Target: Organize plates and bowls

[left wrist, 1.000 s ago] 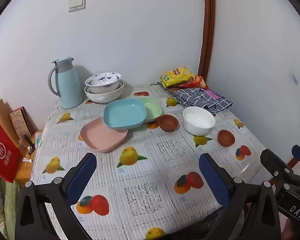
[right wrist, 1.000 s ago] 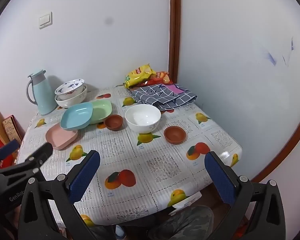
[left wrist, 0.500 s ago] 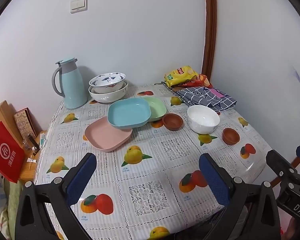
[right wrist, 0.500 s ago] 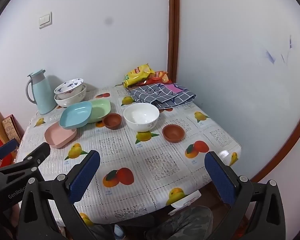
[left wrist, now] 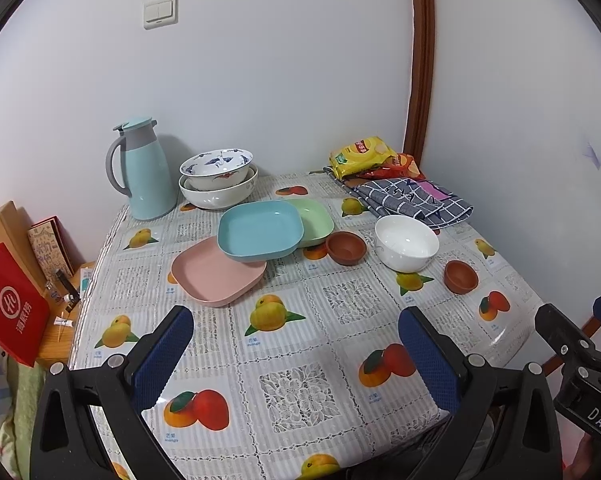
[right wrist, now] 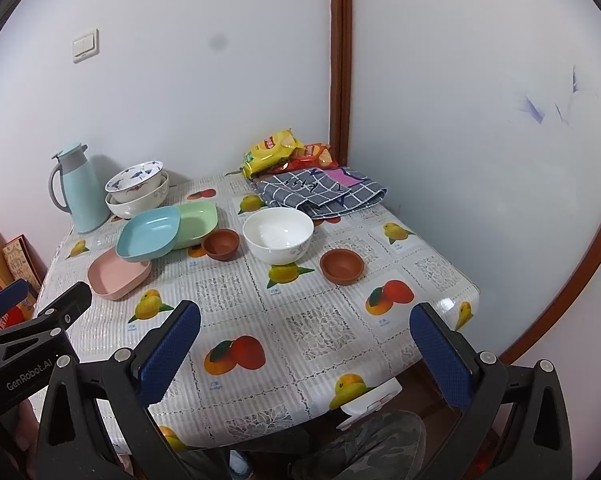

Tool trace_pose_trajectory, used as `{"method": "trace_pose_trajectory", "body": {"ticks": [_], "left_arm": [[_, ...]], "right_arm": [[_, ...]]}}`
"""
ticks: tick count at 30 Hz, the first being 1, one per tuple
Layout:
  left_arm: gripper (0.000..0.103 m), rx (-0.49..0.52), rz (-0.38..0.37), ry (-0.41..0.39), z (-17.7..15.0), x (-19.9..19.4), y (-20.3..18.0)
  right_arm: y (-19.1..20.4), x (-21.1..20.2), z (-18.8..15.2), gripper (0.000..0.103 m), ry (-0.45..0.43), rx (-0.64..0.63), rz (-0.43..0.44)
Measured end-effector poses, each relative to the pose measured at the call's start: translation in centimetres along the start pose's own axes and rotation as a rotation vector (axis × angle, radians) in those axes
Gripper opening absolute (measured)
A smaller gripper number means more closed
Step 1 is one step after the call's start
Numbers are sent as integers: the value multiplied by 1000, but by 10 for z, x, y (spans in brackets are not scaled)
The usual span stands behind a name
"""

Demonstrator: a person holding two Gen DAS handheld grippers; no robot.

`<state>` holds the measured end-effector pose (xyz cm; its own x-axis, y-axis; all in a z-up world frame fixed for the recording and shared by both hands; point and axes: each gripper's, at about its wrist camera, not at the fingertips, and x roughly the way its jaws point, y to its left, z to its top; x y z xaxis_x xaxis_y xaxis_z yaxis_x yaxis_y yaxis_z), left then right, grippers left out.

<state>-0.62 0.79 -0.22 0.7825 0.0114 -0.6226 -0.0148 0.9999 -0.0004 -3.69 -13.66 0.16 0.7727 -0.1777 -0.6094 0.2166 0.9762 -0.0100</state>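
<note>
blue plate point(left wrist: 259, 230): square, glossy, overlapping pink plate point(left wrist: 216, 274) | left tool point(left wrist: 296, 354) wide | right tool point(right wrist: 308, 348) wide

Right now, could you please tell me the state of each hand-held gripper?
Left hand-held gripper: open, holding nothing.
Right hand-held gripper: open, holding nothing.

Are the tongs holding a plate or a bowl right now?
No, nothing is held. The left tongs and the right tongs are both open over the tablecloth, short of the dishes.
</note>
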Motion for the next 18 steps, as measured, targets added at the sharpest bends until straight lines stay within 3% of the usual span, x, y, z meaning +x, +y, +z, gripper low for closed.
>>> {"method": "trace_pose_trajectory", "body": {"ticks": [18], "left_arm": [[103, -3, -9, -4, -2, -4, 1]], "right_arm": [[-4, -4, -1, 103, -10, 14, 1]]}}
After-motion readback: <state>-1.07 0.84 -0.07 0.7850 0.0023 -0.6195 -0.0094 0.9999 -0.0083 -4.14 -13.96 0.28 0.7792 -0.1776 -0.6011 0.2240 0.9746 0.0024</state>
